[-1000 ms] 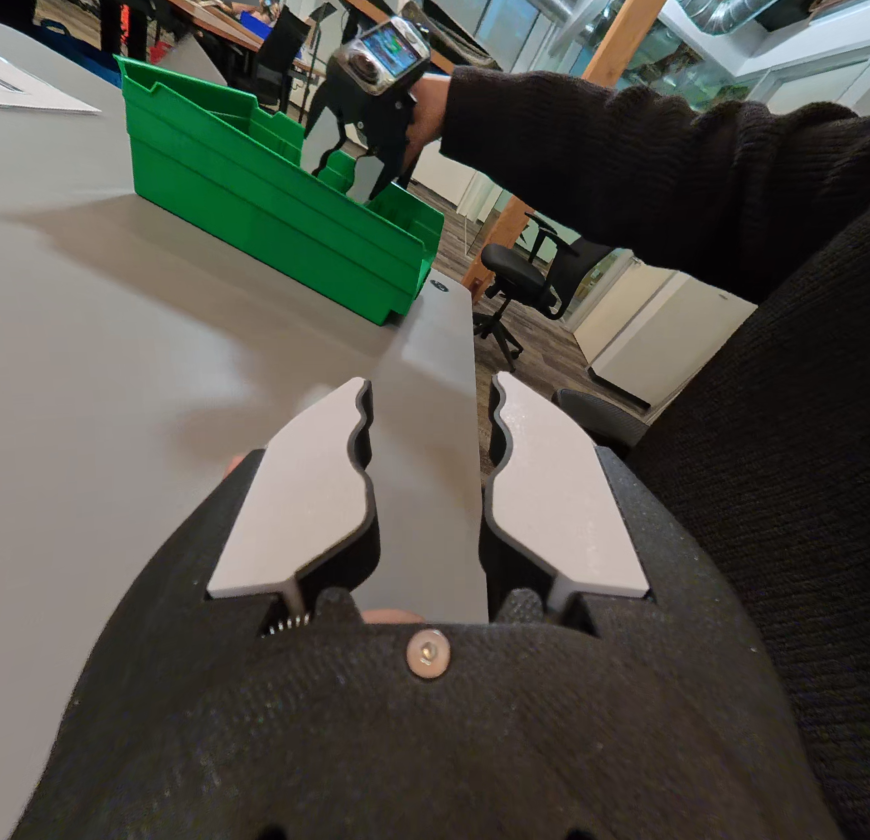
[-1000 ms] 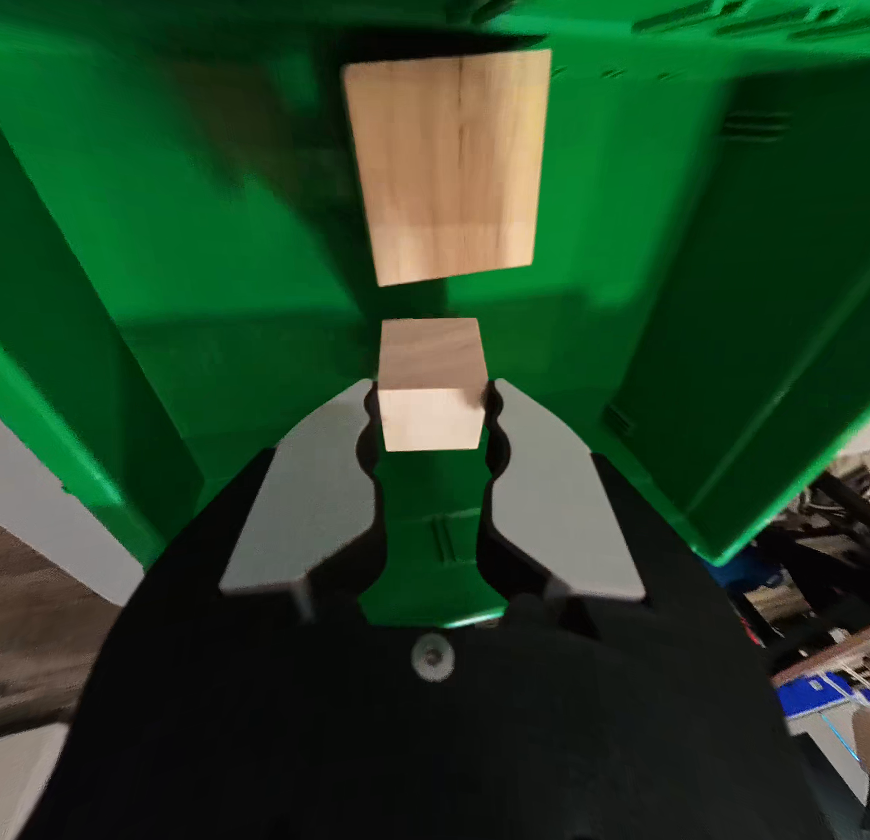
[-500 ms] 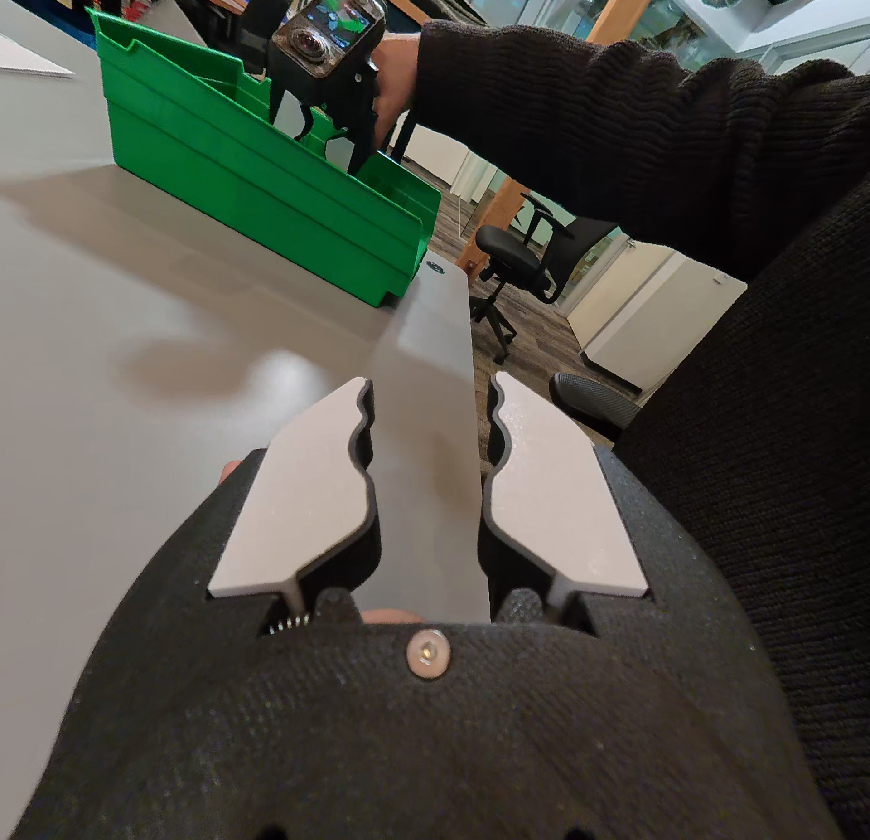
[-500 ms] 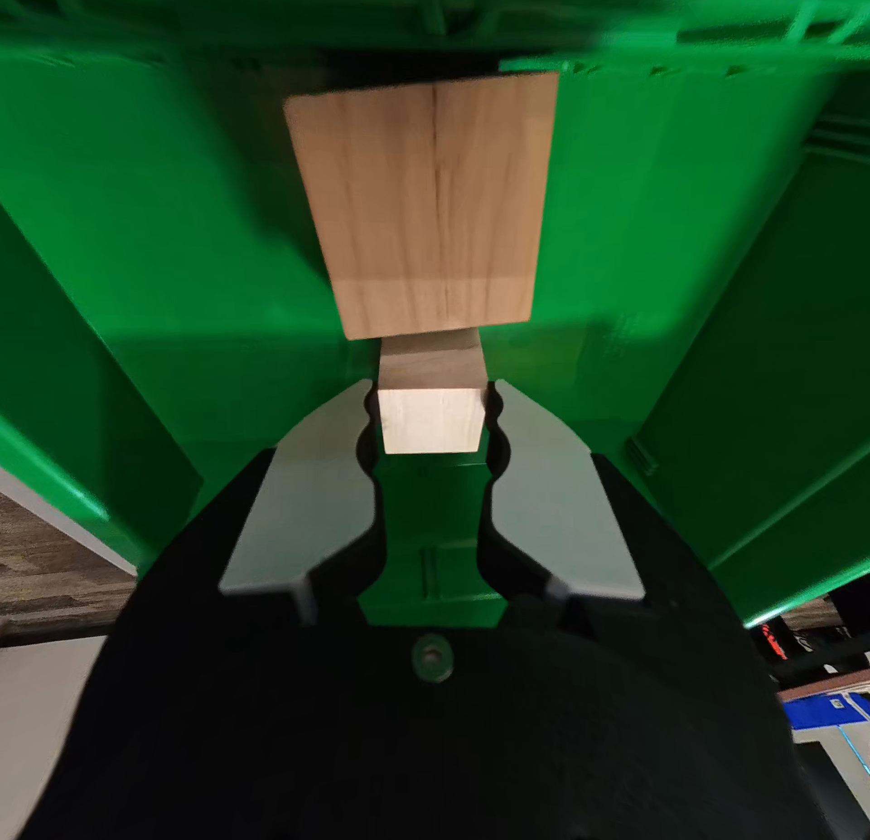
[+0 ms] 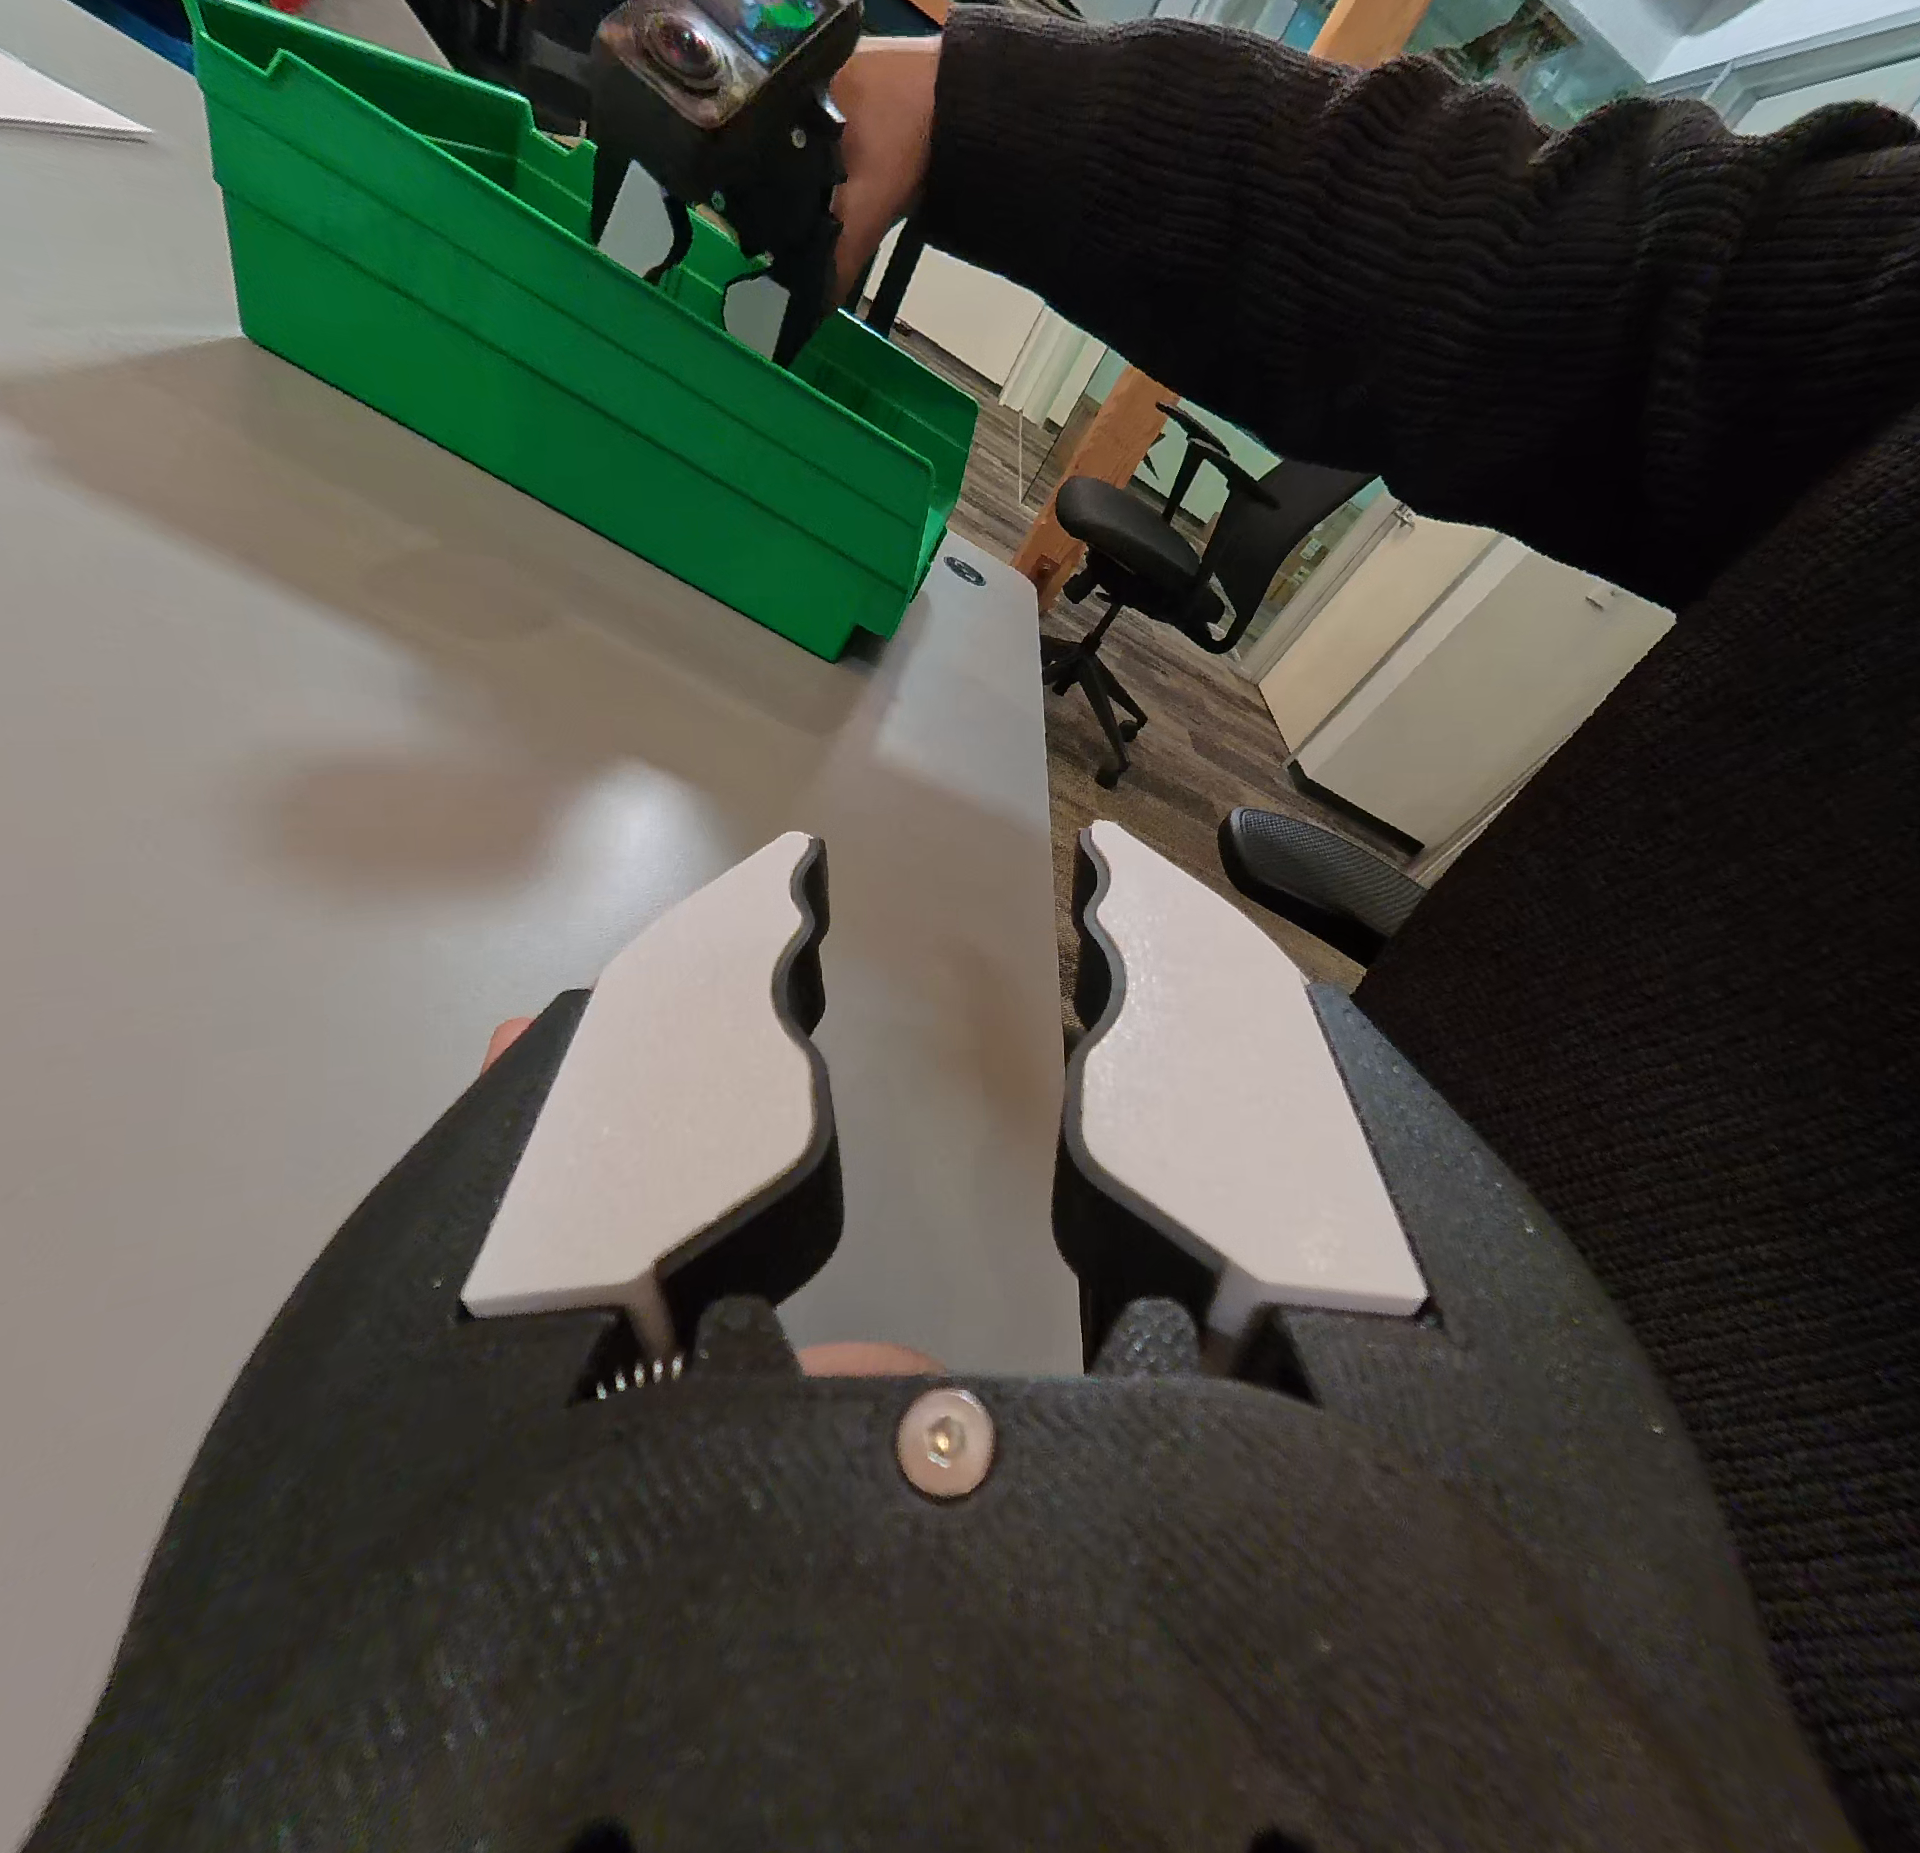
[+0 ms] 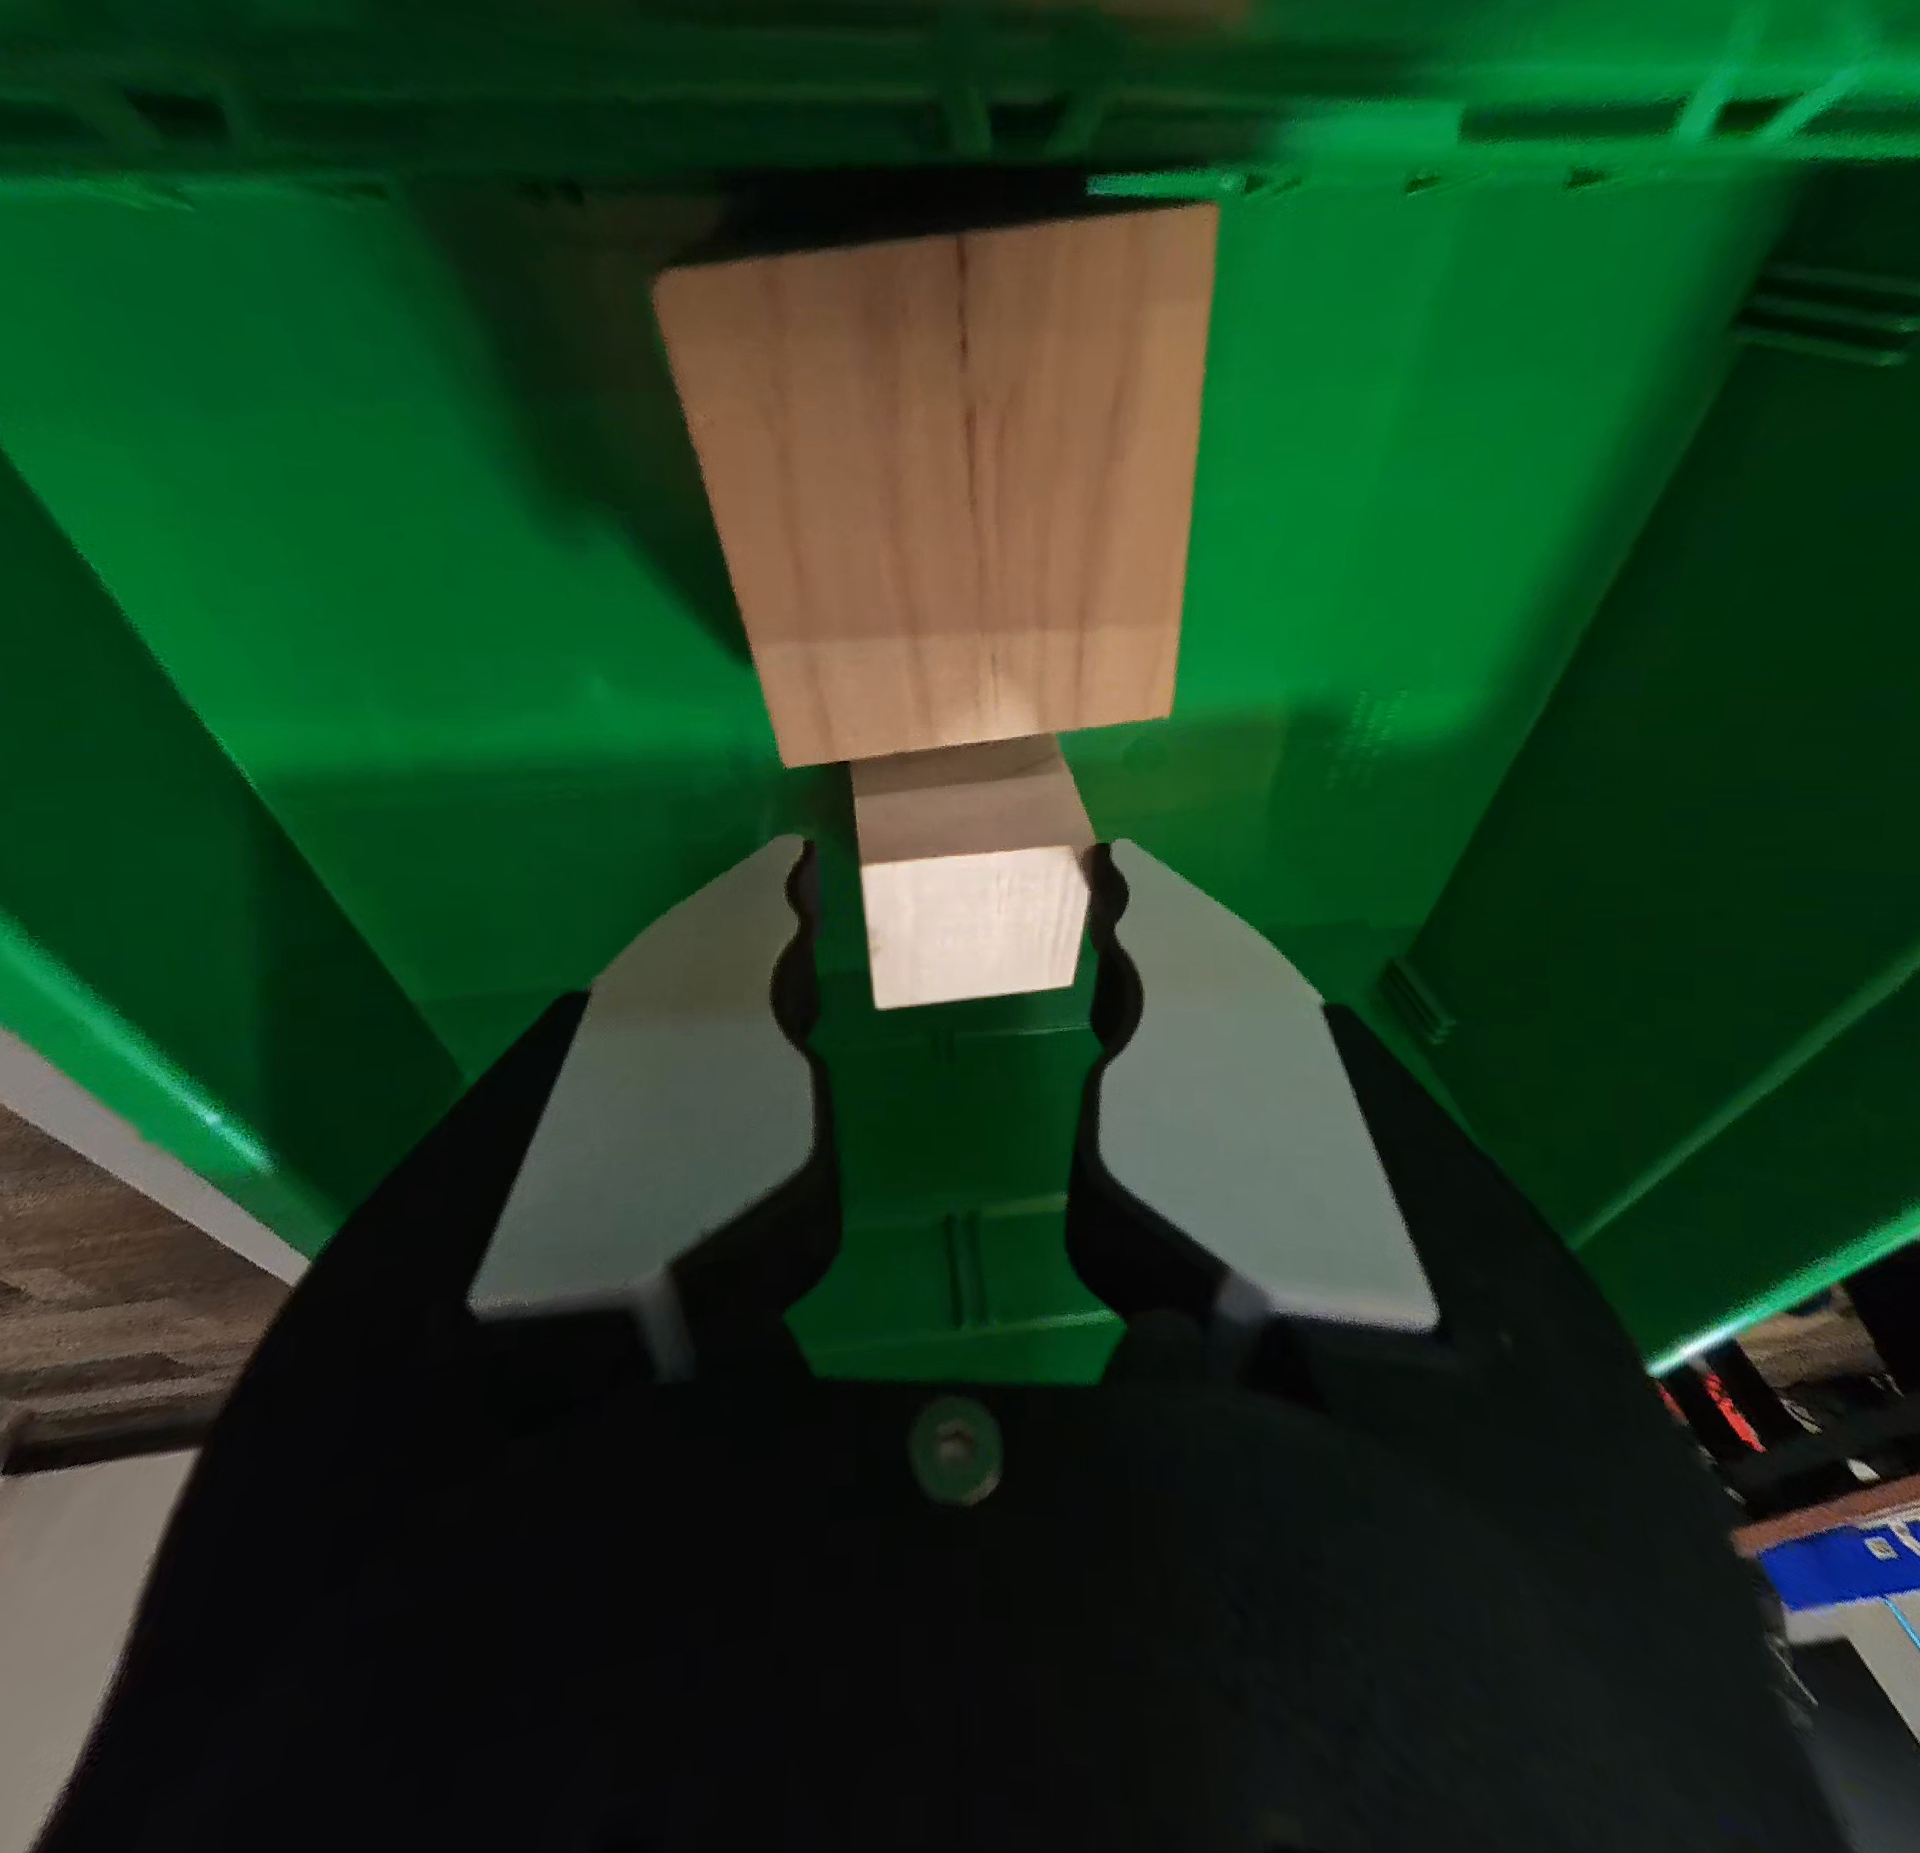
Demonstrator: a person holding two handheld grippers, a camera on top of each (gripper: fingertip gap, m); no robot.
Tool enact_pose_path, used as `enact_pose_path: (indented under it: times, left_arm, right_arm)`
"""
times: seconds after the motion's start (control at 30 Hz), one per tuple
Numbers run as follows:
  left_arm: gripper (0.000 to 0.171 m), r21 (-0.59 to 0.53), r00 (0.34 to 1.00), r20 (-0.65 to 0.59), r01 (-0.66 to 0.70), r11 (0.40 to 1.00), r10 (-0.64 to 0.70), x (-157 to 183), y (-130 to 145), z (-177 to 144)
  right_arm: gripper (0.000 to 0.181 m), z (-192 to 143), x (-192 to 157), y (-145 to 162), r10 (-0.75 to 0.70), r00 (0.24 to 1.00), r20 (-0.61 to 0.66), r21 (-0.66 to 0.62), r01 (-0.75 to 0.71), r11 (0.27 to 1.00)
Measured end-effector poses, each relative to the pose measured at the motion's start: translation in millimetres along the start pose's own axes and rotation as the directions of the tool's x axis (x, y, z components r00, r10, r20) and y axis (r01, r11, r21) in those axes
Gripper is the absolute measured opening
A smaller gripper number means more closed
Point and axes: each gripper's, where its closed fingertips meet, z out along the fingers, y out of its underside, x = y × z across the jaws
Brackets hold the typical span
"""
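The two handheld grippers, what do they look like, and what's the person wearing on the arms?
Both the left gripper and the right gripper have a black, rough-textured body, a silver screw at the centre, and two flat pale grey fingers with wavy black inner edges. A small spring shows at the left one's base. The right gripper carries a camera with a lit screen. The sleeve is black ribbed knit.

Your larger wooden block covers the small block's far end; the green bin's rim is blurred.
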Motion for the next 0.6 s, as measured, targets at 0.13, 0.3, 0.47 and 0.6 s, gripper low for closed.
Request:
enact_pose_path:
  times: [0.13,0.3,0.47,0.6]
  left_arm:
    - [0.045,0.0,1.0,-0.001,0.008,1.0,-0.008,-0.5,0.5,0.6]
    - [0.045,0.004,1.0,-0.001,0.006,1.0,-0.006,1.0,0.1,1.4]
    - [0.045,-0.006,1.0,-0.003,0.01,1.0,-0.01,1.5,2.8,3.7]
    - [0.045,-0.009,1.0,0.0,0.008,1.0,-0.008,1.2,3.4,4.2]
  right_arm:
    - [0.055,-1.1,-2.5,1.5,0.007,1.0,-0.007,0.006,-0.007,1.0]
    - [0.053,1.1,-1.6,6.9,0.008,0.999,-0.044,-0.001,-0.008,1.0]
    - [0.045,3.0,4.1,6.2,-0.014,0.996,-0.086,-0.02,0.012,1.0]
    - [0.044,1.4,3.3,-1.3,-0.02,0.997,-0.081,-0.003,0.02,1.0]
